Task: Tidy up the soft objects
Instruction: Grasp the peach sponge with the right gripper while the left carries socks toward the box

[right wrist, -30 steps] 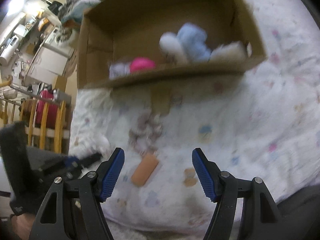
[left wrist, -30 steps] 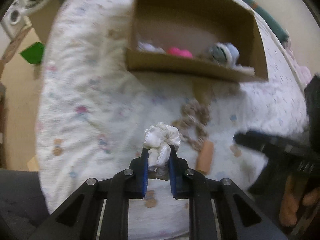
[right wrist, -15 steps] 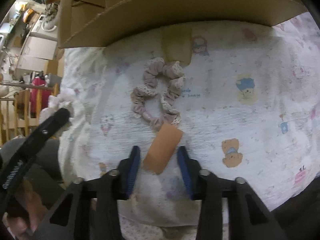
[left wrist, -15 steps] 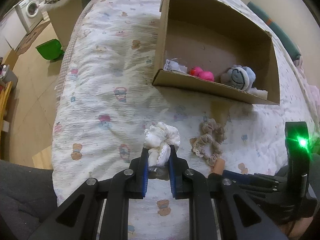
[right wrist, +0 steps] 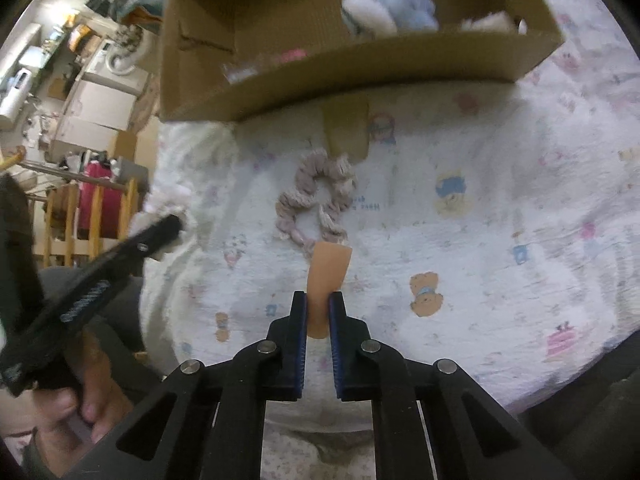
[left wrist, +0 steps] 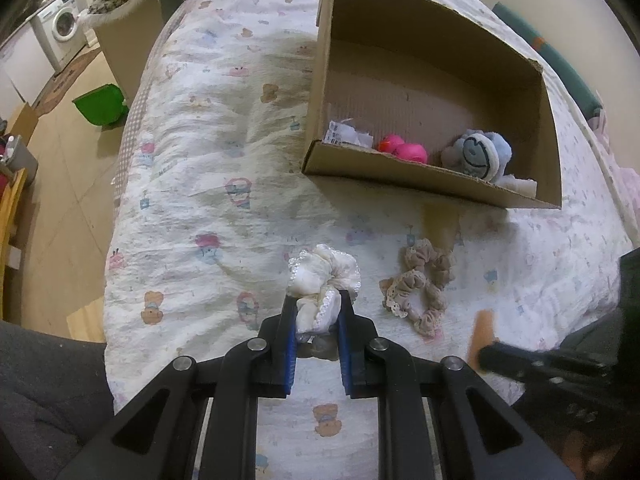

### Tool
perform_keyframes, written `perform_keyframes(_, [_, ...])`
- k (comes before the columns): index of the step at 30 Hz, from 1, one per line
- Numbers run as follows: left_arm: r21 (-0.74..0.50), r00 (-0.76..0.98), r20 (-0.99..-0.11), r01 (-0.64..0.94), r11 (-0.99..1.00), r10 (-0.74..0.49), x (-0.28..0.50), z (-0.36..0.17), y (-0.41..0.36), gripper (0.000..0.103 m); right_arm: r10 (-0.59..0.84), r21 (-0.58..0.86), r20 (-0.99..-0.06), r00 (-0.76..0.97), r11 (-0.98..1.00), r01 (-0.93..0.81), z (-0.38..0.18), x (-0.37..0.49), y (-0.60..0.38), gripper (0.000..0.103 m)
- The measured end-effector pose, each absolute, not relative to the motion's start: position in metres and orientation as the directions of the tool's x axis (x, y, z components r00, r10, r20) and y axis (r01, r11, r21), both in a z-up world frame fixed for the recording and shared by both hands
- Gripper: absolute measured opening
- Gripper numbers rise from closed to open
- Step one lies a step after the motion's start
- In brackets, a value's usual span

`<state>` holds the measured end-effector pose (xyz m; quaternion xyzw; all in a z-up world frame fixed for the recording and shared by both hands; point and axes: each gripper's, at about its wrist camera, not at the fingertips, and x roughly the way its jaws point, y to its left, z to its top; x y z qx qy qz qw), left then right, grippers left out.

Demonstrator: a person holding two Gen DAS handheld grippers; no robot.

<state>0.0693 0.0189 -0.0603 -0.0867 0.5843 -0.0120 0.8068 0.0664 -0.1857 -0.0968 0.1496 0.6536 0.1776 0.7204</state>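
My left gripper (left wrist: pixel 318 302) is shut on a white lace scrunchie (left wrist: pixel 322 280) and holds it just above the bed's printed quilt (left wrist: pixel 208 160). My right gripper (right wrist: pixel 318 300) is shut on a flat peach sponge (right wrist: pixel 328 270), lifted slightly off the quilt (right wrist: pixel 500 208). A beige scrunchie (left wrist: pixel 424 292) lies on the quilt between the grippers and the cardboard box (left wrist: pixel 420 178); it also shows in the right wrist view (right wrist: pixel 316 200). The box holds a pink toy (left wrist: pixel 404 150), a blue plush (left wrist: pixel 478 154) and white wrapped items (left wrist: pixel 346 136).
The bed's left edge drops to the floor, where a green bin (left wrist: pixel 100 104) and a washing machine (left wrist: pixel 60 28) stand. My left gripper (right wrist: pixel 100 272) crosses the right wrist view at left. A wooden rack (right wrist: pixel 92 216) stands beyond the bed.
My right gripper closed from wide open onto the peach sponge and lifted it. The left gripper kept hold of the white scrunchie and pulled back a little from the box.
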Motion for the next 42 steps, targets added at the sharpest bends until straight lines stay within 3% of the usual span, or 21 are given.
perform_keyframes(21, [-0.127, 0.500, -0.860, -0.011, 0.992, -0.104, 0.116, 0.005, 0.006, 0.016, 0.448, 0.438, -0.771, 0.452, 0.889, -0.136, -0.009, 0.134, -0.253, 0.012])
perform_keyframes(30, [-0.085, 0.557, -0.827, 0.017, 0.996, -0.080, 0.160, 0.014, -0.001, 0.016, 0.390, 0.386, -0.770, 0.505, 0.915, -0.119, -0.012, 0.164, -0.258, 0.012])
perform_keyframes(42, [-0.078, 0.579, -0.812, 0.017, 0.997, -0.074, 0.177, -0.028, 0.003, 0.016, 0.301, 0.310, -0.811, 0.501, 0.948, -0.069, -0.042, 0.170, -0.260, 0.012])
